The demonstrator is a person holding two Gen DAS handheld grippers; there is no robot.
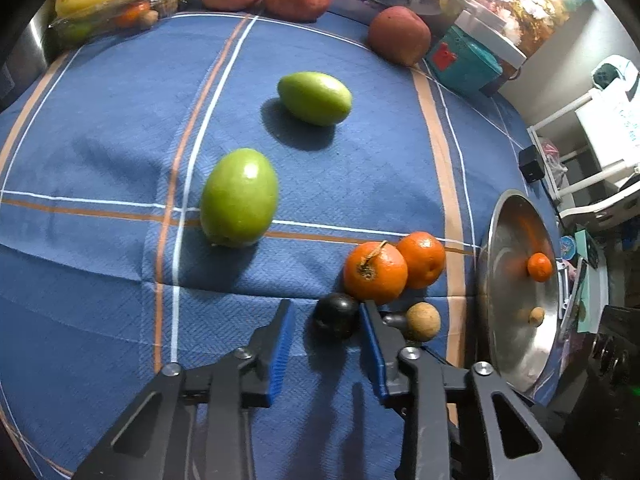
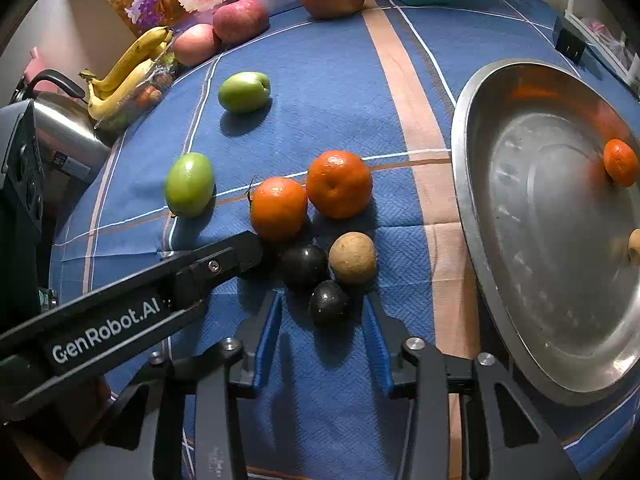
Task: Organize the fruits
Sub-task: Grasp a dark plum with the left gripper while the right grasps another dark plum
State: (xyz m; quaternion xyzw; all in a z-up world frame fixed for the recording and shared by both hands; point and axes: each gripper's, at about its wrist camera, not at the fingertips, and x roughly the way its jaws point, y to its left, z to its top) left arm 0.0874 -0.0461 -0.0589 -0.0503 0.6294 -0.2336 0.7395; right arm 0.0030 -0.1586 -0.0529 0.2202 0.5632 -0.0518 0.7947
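Still early in the sorting, with only two small fruits lying in the metal tray (image 2: 472, 208) while both the left gripper (image 1: 326, 320) and the right gripper (image 2: 322, 312), spread wide, are closing in on two dark plums (image 2: 330, 303), and the oranges (image 2: 339, 184), green mangoes (image 2: 189, 184) and apples (image 2: 240, 20) are waiting on the cloth.

Left gripper (image 1: 326, 312) spread around a black fruit (image 1: 336, 314) on blue cloth (image 1: 100, 140)

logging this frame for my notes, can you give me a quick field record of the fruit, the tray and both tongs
surface: blue plaid tablecloth
metal tray: holds one small orange and one small tan fruit
oranges on cloth: two, touching
green fruits: two, apart
dark round fruits: two
tan round fruit: beside the dark ones
far edge: three red apples, bananas
left tongs: open, around a dark fruit
right tongs: open, around the nearer dark fruit
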